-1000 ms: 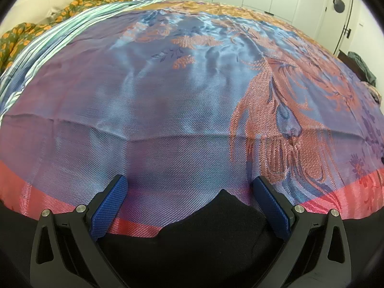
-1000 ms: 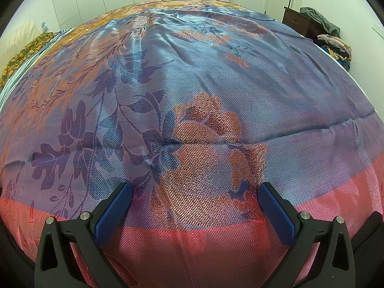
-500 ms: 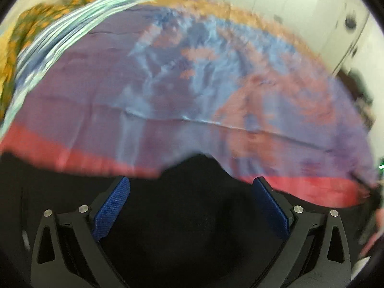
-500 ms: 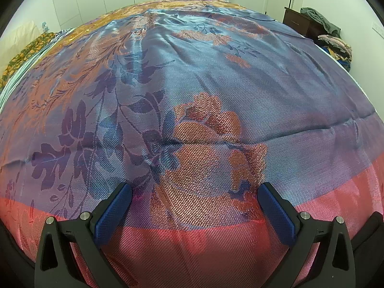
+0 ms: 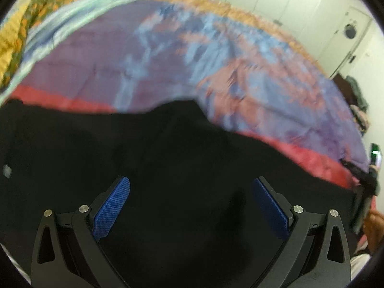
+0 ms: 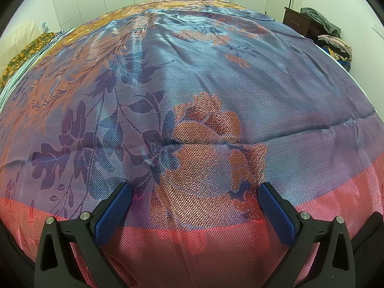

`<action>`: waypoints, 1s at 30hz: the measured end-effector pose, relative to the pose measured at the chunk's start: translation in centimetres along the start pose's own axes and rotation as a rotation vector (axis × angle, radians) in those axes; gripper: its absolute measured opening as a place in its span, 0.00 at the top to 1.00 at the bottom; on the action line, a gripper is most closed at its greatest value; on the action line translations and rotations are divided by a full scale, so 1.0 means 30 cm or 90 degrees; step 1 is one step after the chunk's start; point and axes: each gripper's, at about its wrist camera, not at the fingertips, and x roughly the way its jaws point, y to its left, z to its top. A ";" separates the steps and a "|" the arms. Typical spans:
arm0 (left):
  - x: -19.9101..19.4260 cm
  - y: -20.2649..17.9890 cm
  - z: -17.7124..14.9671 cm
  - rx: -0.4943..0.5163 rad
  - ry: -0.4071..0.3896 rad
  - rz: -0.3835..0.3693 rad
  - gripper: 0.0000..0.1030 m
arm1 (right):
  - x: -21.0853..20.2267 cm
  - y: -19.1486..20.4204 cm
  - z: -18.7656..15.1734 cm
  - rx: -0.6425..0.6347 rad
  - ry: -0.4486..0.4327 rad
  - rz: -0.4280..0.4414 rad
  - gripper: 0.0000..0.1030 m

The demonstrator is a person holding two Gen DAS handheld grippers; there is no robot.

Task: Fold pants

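The left hand-held gripper [image 5: 190, 207], jaws wide apart, hangs over black pants [image 5: 168, 156] lying on the patterned bed cover [image 5: 216, 60].

Left gripper [image 5: 190, 195] has pulled back and tilted: black pants [image 5: 168, 168] now fill the lower half of its frame, up from a small patch at bottom centre. Bedspread [image 5: 156, 72] pushed to upper half, blurred. Right edge: possibly a hand [image 5: 373, 225] entering.
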 end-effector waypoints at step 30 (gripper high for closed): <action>0.031 -0.024 -0.080 0.063 -0.075 0.045 0.00 | -0.411 -0.937 -0.545 0.489 0.034 0.438 0.22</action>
